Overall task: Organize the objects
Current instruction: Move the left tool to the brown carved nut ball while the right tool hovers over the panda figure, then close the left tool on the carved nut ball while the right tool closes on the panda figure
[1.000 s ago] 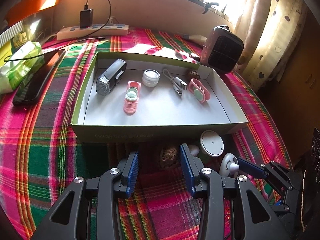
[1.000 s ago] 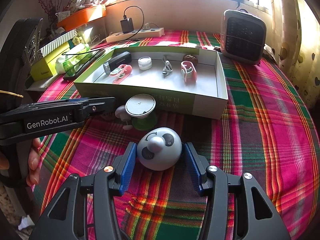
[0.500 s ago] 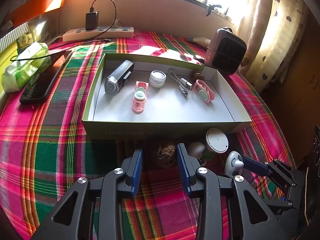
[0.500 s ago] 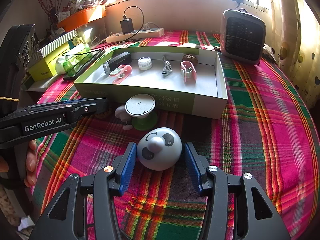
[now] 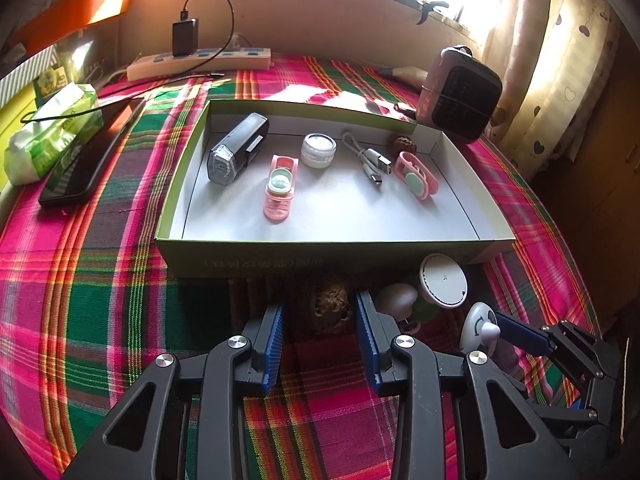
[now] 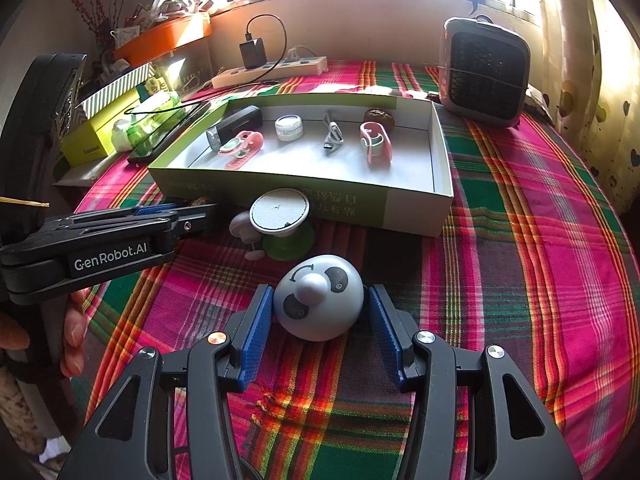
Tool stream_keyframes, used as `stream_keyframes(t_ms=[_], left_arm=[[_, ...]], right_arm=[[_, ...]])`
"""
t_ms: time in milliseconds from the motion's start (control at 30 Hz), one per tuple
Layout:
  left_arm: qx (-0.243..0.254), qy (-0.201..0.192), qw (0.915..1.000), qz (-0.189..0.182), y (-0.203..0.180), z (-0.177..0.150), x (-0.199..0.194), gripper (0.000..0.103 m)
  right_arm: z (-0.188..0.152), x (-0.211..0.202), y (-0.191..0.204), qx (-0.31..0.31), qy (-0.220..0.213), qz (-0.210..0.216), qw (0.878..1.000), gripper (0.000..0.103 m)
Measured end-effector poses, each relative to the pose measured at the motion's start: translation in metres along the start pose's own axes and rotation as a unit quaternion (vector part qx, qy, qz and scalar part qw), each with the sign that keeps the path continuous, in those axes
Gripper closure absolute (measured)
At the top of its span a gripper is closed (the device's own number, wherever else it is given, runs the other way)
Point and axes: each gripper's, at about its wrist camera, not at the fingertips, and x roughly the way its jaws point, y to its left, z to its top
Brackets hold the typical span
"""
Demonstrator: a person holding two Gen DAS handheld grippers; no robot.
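A shallow white box (image 5: 192,184) (image 6: 416,208) on the plaid cloth holds a black bike light (image 5: 238,150), two pink clips, a small jar, a USB cable and a walnut. My left gripper (image 5: 320,316) is open, its fingers on either side of a brown walnut (image 5: 330,308) in front of the box, not touching it. My right gripper (image 6: 320,312) is open around a white panda-faced dome (image 6: 320,296), with small gaps on both sides. A white round disc on a green base (image 6: 280,216) (image 5: 442,280) and a white mushroom piece (image 5: 396,298) lie between box and grippers.
A pink heater (image 5: 460,92) (image 6: 484,72) stands at the back right. A power strip with charger (image 5: 200,62), a phone (image 5: 80,164) and a tissue pack (image 5: 48,132) lie at the left. A hand (image 6: 72,320) holds the left gripper.
The left gripper has moved forward around the walnut and its fingers have narrowed. The right gripper and panda dome have not moved.
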Motion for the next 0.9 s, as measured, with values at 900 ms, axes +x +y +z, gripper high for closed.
stream_keyframes(t_ms=[900], left_arm=[[0.005, -0.003, 1.0000, 0.008, -0.0012, -0.0017, 0.0007, 0.076]], right_arm=[[0.0005, -0.0005, -0.0010, -0.001, -0.001, -0.004, 1.000, 0.053]])
